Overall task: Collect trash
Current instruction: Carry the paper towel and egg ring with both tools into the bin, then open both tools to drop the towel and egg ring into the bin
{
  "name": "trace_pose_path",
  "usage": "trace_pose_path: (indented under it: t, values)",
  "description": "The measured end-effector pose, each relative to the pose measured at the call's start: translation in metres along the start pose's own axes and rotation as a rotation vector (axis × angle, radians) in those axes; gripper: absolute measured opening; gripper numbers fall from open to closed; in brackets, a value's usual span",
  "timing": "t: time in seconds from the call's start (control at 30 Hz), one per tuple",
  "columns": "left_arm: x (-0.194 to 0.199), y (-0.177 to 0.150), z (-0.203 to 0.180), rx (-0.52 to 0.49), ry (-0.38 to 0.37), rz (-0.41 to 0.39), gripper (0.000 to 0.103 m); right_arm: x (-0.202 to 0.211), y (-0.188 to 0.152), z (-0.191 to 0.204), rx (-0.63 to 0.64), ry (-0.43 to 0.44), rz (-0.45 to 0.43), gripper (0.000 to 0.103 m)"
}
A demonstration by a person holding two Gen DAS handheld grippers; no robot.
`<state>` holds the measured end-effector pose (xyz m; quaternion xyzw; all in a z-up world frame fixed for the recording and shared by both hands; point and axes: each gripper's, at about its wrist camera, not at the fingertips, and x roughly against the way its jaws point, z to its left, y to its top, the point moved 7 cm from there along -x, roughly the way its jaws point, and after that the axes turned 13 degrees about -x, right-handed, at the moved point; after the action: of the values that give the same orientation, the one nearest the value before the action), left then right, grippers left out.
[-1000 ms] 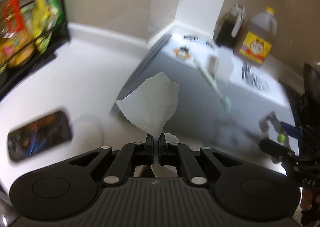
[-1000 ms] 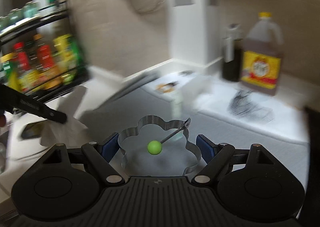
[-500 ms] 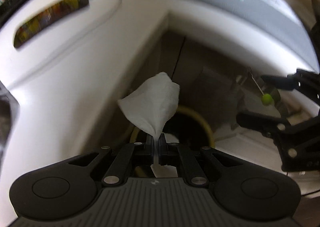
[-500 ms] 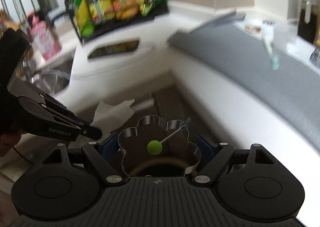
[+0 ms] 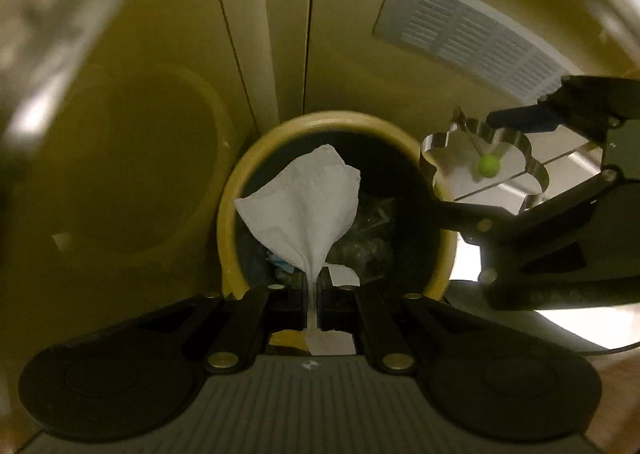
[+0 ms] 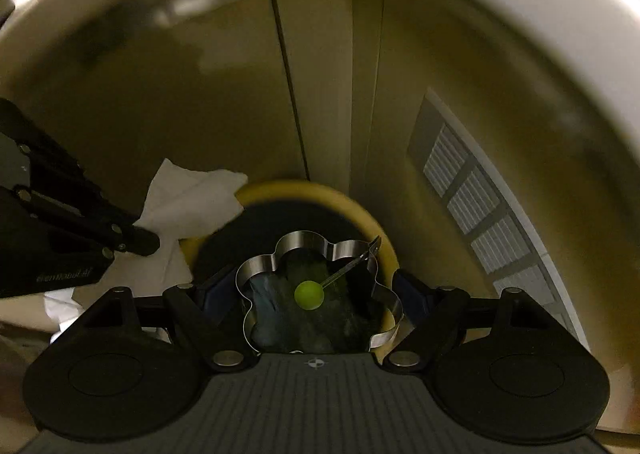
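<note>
You are working over the yellow-rimmed bin (image 5: 230, 222), which is standing on the floor against the cabinet doors (image 5: 280, 34), with a white vent grille (image 5: 468, 42) lying to the bin's right. The bin's dark interior is already holding crumpled wrappers and other refuse, so it is reading as the drop point for both loads. Your left gripper (image 5: 311, 294) is pointing almost straight down into the bin's mouth, its jaws pinched nearly together on the neck of a white paper napkin (image 5: 304, 198); the napkin is fanning out beyond the fingertips and hanging directly above the bin's opening, with its long axis running along the fingers toward the bin's far rim. Your right gripper (image 6: 320, 290) is holding its jaws wide, clamped across the flanks of a flower-shaped metal egg ring (image 6: 304, 250), whose thin handle with a green knob (image 6: 308, 295) is folding inward over the ring. In the right wrist view the ring is sitting over the bin's near half; in the left wrist view it is appearing just beyond the bin's right rim, so its exact overlap with the opening cannot be settled. Judged from this, the left hand is the better placed for release: the napkin is lying squarely inside the rim line, and parting the fingers should be dropping it cleanly. The risk is the light paper clinging to a pad or draping the rim.
</note>
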<state>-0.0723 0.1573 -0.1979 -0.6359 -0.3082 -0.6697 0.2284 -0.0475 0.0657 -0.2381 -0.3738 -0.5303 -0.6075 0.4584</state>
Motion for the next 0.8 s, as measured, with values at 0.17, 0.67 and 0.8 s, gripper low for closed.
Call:
trace_pose_path:
  t: [0.17, 0.67, 0.8]
  values:
    - [-0.049, -0.006, -0.007, -0.042, 0.008, 0.065, 0.004, -0.045, -0.014, 0.002, 0.028, -0.036, 0.073, 0.084]
    - [-0.105, -0.003, -0.009, -0.041, 0.020, 0.137, 0.004, -0.113, -0.025, 0.000, 0.044, -0.080, 0.177, 0.085]
    - [-0.108, 0.000, -0.011, -0.031, 0.016, 0.145, 0.004, -0.115, -0.024, 0.004, 0.042, -0.082, 0.186, 0.085]
